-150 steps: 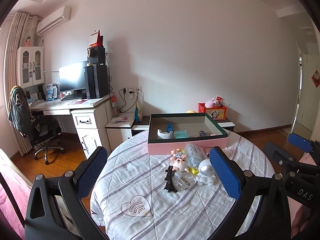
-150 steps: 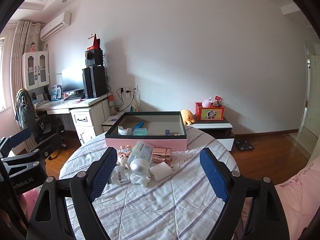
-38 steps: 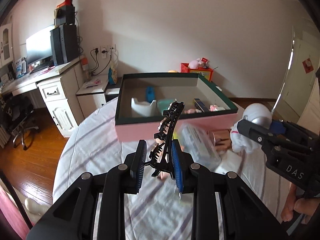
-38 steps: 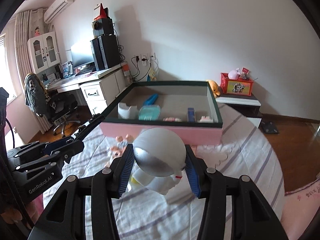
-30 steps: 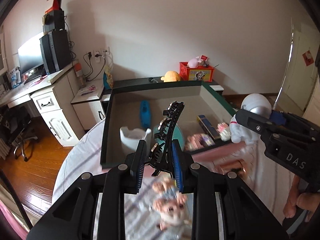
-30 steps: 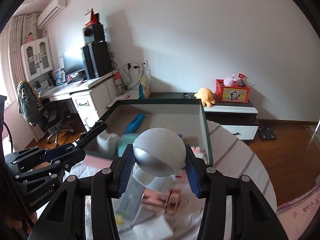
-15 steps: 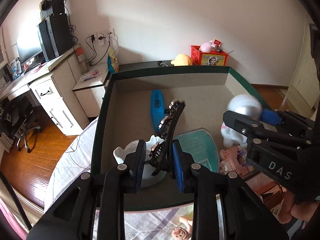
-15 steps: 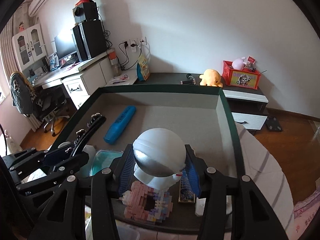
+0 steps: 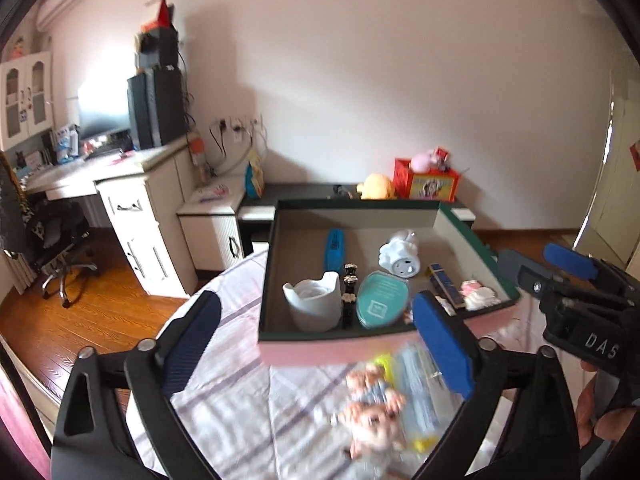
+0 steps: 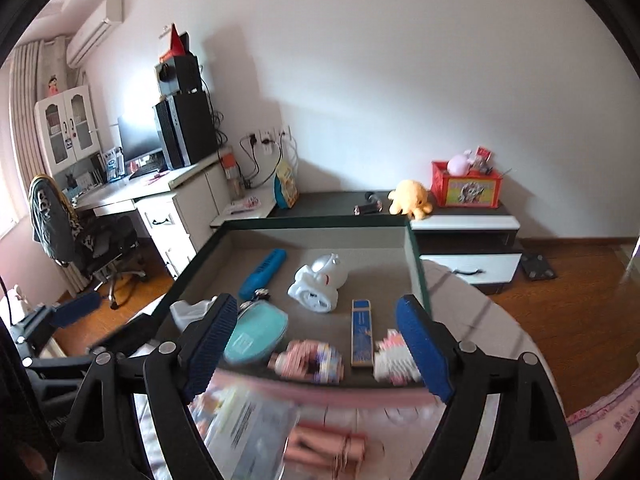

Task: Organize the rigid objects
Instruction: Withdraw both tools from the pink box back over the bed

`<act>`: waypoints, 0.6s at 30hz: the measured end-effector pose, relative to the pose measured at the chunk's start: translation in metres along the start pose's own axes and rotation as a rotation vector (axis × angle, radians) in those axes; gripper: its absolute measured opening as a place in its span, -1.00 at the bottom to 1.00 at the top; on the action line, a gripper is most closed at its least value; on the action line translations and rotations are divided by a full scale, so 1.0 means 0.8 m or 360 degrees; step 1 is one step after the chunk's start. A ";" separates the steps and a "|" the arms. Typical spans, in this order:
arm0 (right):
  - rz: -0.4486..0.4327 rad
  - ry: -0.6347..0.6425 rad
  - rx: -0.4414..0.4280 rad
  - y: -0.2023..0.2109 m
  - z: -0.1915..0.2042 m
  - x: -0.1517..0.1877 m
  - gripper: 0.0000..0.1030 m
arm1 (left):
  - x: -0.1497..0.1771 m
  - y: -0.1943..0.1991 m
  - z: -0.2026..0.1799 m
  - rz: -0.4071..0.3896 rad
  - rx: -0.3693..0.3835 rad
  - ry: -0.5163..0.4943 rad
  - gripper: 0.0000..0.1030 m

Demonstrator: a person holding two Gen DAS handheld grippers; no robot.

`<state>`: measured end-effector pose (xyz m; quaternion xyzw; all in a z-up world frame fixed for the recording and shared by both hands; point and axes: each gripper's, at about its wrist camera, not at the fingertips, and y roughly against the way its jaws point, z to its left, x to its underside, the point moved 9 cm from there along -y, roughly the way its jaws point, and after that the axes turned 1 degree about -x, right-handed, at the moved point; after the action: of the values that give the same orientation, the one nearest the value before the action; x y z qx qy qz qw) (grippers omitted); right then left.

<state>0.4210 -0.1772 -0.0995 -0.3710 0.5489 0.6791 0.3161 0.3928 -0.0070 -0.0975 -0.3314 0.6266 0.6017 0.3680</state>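
We are holding both grippers low over the near side of the table [image 9: 240, 368], and both are empty: the left gripper [image 9: 318, 344] has just been opening its jaws and nothing is sitting between them, and the right gripper [image 10: 316, 344] has just been opening too, its blue pads standing wide with only the scene behind them. Nearest us, work is still waiting on the striped cloth: a small doll figure [image 9: 372, 412] and a clear plastic packet [image 9: 424, 384] are lying just in front of the box, blurred, and in the right view a rose-coloured case [image 10: 332, 446] is lying beside that packet. Beyond them the pink-sided box [image 9: 340, 350] is already filling: the white astronaut figure [image 10: 320, 284] is lying on its side near the middle, the black hair clip [image 9: 349, 296] is lying between the white cup-shaped holder [image 9: 314, 300] and the teal case [image 9: 382, 300], and a blue bar [image 10: 262, 274], a slim blue box [image 10: 361, 332] and some pink block pieces [image 10: 308, 360] are resting around them. We are judging the task as partly done, with at least three pieces left outside. The box's dark green rim [image 10: 418, 264] is standing proud, so each carry will be needing to clear it; the far right corner of the floor is staying open for more. Farther off, the low cabinet and desk are standing well apart.
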 end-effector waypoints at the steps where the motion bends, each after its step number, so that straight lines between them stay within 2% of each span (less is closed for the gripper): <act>1: -0.0010 0.0006 0.0016 0.011 0.003 0.002 0.62 | 0.002 0.014 0.000 -0.0026 -0.0013 -0.0006 0.95; 5: -0.0098 0.0046 0.0017 0.076 0.023 0.019 0.62 | 0.017 0.071 -0.009 -0.0102 -0.0043 -0.0056 1.00; 7: -0.0137 0.0055 0.0060 0.104 0.027 0.031 0.63 | 0.029 0.099 -0.011 -0.0125 -0.0066 -0.0064 1.00; 13: -0.0203 0.0053 0.0095 0.171 0.039 0.069 0.64 | 0.059 0.163 -0.012 -0.0158 -0.0094 -0.0038 1.00; 18: -0.0251 0.0040 0.0063 0.217 0.051 0.090 0.64 | 0.065 0.202 -0.019 -0.0215 -0.0088 -0.0041 1.00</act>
<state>0.2312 -0.1699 -0.0669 -0.4153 0.5352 0.6363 0.3691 0.2266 -0.0114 -0.0600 -0.3752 0.5813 0.5967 0.4064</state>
